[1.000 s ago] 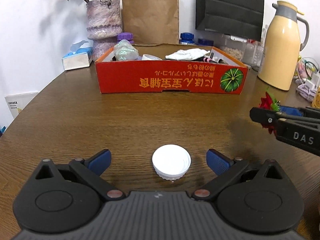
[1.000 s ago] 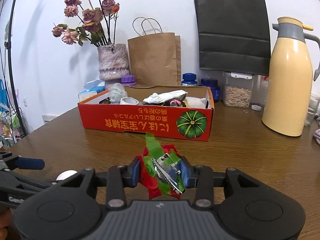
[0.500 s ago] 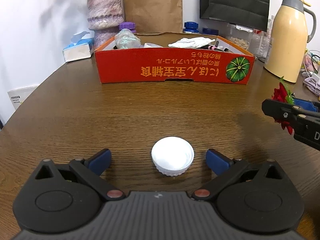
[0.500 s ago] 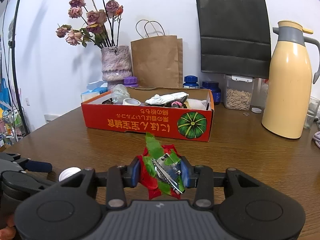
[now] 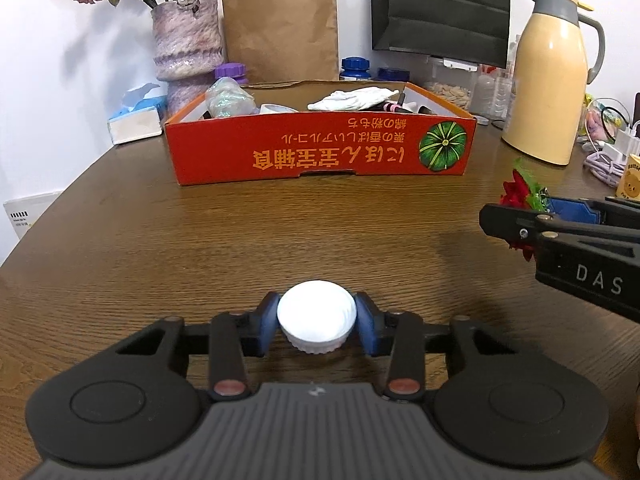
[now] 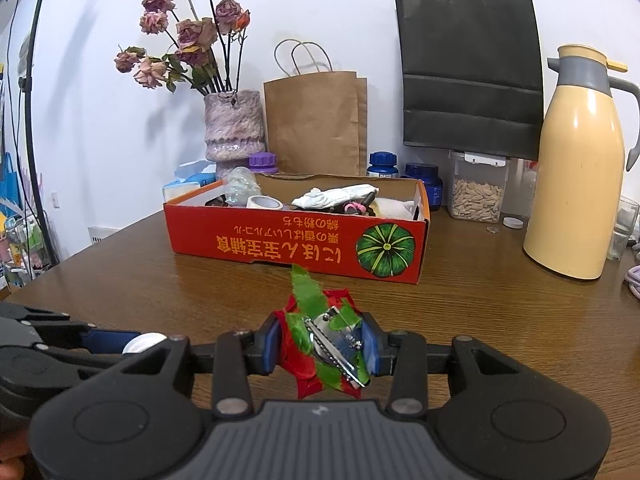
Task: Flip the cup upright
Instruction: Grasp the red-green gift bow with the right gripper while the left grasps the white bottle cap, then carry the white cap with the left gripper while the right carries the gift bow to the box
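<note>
A small white cup [image 5: 316, 315] stands upside down on the brown wooden table [image 5: 200, 232], its flat base facing up and its ribbed rim on the wood. My left gripper [image 5: 316, 322] is shut on the cup, with a blue pad against each side. In the right wrist view only a sliver of the cup [image 6: 144, 341] shows behind the left gripper's arm at the lower left. My right gripper [image 6: 322, 346] is shut on a red flower hair clip [image 6: 320, 340] with green leaves and a metal clasp. That clip [image 5: 522, 196] also shows at the right of the left wrist view.
A red cardboard box [image 5: 320, 152] of odds and ends sits across the middle of the table. Behind it stand a vase of dried roses [image 6: 234, 128], a brown paper bag [image 6: 316, 120] and a black bag [image 6: 468, 84]. A cream thermos jug [image 6: 576, 172] is at the right, a tissue box [image 5: 136, 120] at the left.
My left gripper has gone from wide open around the cup to shut on it. The right gripper, still holding the flower clip, has barely shifted.
</note>
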The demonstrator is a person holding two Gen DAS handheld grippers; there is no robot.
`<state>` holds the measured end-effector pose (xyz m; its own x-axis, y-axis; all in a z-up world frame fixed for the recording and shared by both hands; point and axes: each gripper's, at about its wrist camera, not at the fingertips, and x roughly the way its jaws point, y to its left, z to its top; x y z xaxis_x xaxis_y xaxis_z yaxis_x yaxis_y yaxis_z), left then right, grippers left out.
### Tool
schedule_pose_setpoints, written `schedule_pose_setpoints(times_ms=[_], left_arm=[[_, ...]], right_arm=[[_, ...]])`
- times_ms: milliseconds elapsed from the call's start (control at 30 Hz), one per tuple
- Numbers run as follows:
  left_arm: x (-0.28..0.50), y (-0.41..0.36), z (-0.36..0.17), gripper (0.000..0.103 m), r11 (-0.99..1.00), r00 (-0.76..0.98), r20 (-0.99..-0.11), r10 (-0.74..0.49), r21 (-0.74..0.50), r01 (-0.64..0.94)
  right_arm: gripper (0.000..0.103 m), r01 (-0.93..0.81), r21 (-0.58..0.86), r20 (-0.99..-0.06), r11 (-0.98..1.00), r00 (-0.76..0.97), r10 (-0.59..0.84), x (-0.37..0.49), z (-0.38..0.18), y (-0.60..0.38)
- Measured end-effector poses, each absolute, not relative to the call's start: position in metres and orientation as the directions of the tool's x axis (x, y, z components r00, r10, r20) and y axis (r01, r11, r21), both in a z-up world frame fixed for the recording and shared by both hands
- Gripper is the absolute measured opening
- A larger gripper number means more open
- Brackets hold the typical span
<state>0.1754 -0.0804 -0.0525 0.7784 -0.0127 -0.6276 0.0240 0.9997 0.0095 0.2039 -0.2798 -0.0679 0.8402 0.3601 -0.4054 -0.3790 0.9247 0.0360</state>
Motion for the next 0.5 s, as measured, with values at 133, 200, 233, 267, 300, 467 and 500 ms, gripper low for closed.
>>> schedule_pose_setpoints(times_ms=[133,200,233,267,300,467,500], left_arm=[[0.176,-0.078,-0.051,0.041,1.000,0.778,-0.628,-0.012,0.003,0.017],[0.176,-0.075,-0.049,0.041,1.000,0.783,-0.622,-0.014,-0.005,0.014],[0.175,-0.075,-0.047,0.041,1.000,0.786,-0.618,-0.015,-0.008,0.012],[0.175,-0.073,-0.044,0.041,1.000,0.791,-0.612,-0.015,-0.011,0.010],[0.176,-0.072,-0.042,0.041,1.000,0.794,-0.607,-0.017,-0.015,0.010],[0.183,-0.068,-0.026,0.041,0.999,0.814,-0.580,-0.024,-0.031,0.008],[0.185,-0.066,-0.023,0.041,0.999,0.819,-0.573,-0.025,-0.033,0.008]], right_arm=[[0.040,-0.380,0.037,-0.407,0.924,0.839,0.361,0.204,-0.068,-0.280],[0.040,-0.379,0.036,-0.410,0.925,0.838,0.359,0.205,-0.069,-0.279],[0.040,-0.378,0.035,-0.410,0.925,0.839,0.358,0.205,-0.070,-0.278],[0.040,-0.378,0.034,-0.409,0.925,0.839,0.358,0.206,-0.070,-0.278],[0.040,-0.378,0.034,-0.408,0.925,0.840,0.358,0.206,-0.069,-0.278],[0.040,-0.375,0.030,-0.408,0.926,0.841,0.354,0.210,-0.066,-0.276],[0.040,-0.373,0.031,-0.407,0.927,0.843,0.353,0.212,-0.065,-0.276]])
